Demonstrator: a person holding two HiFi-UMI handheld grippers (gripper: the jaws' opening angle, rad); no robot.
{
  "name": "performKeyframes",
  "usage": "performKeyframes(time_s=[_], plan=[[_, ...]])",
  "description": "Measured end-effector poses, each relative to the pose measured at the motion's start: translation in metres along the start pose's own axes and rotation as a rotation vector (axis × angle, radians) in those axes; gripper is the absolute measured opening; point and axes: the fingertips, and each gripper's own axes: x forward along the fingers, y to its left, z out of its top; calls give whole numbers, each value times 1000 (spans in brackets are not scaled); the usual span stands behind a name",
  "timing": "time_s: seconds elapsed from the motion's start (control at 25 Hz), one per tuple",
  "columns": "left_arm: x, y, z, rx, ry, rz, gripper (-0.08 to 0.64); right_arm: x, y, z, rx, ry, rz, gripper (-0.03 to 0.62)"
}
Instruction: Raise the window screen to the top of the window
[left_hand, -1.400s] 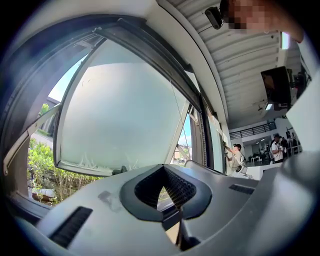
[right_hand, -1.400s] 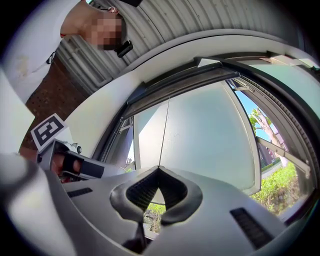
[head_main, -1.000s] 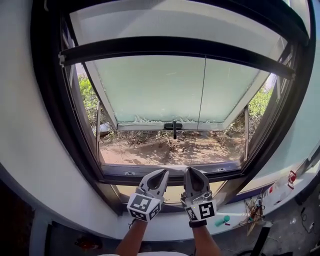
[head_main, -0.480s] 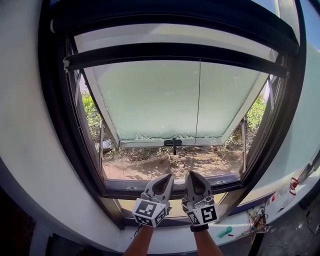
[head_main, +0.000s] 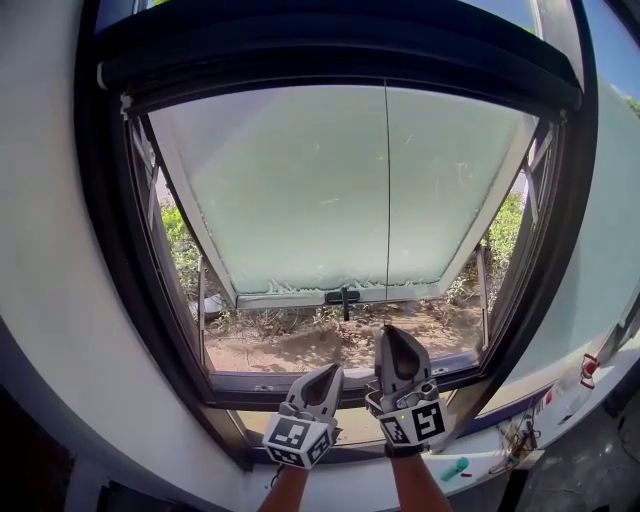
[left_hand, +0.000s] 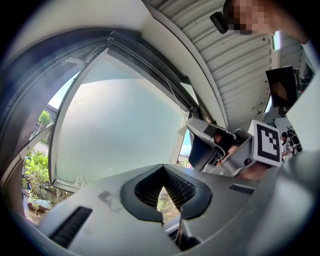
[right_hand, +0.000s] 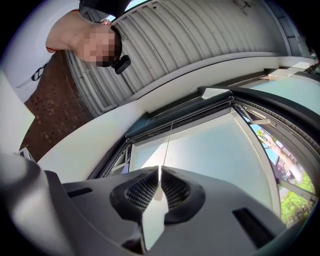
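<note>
Jaws of my left claw (head_main: 325, 375) were pressed together on nothing. Window screen (head_main: 330, 72) stood with its dark bar close under the top frame, so I judged the raise nearly done. Its cord (head_main: 387, 200) ran down into my right claw (head_main: 390, 335), pinched tight; next I needed to guide it until the bar seated

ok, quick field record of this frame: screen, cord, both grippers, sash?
screen bar: dark, sits right under the top of the window frame
cord: thin, runs down the middle of the opening into the right gripper
right gripper: shut on the cord, pointing upward
left gripper: shut, nothing between its fingers, beside the right gripper and lower
pane: frosted, swung outward, handle at its lower edge
task state: screen looks at or nearly at the top
</note>
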Motion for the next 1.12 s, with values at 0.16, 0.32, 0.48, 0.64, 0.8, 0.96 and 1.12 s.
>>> performKeyframes(time_s=[0.16, 0.32, 0.48, 0.64, 0.8, 0.96, 1.12], plan=[[-3, -4, 1, 9, -1, -1, 0, -11, 2, -48, -14, 233, -8, -8], [-12, -4, -13, 13, 30, 10, 0, -61, 4, -111, 134, 396, -84, -8], [-31, -1, -46, 12, 101, 52, 0, -115, 10, -146, 182, 539, -121, -8], [-45, -1, -84, -11, 176, 95, 0, -148, 13, -151, 176, 619, -116, -8], [-54, -19, -106, -32, 215, 110, 0, -173, 7, -142, 166, 623, -124, -8], [-66, -46, -121, -48, 236, 125, 0, -200, 12, -132, 158, 638, -94, -8], [-90, -71, -134, -87, 262, 158, 0, -229, 19, -132, 161, 685, -64, -8]])
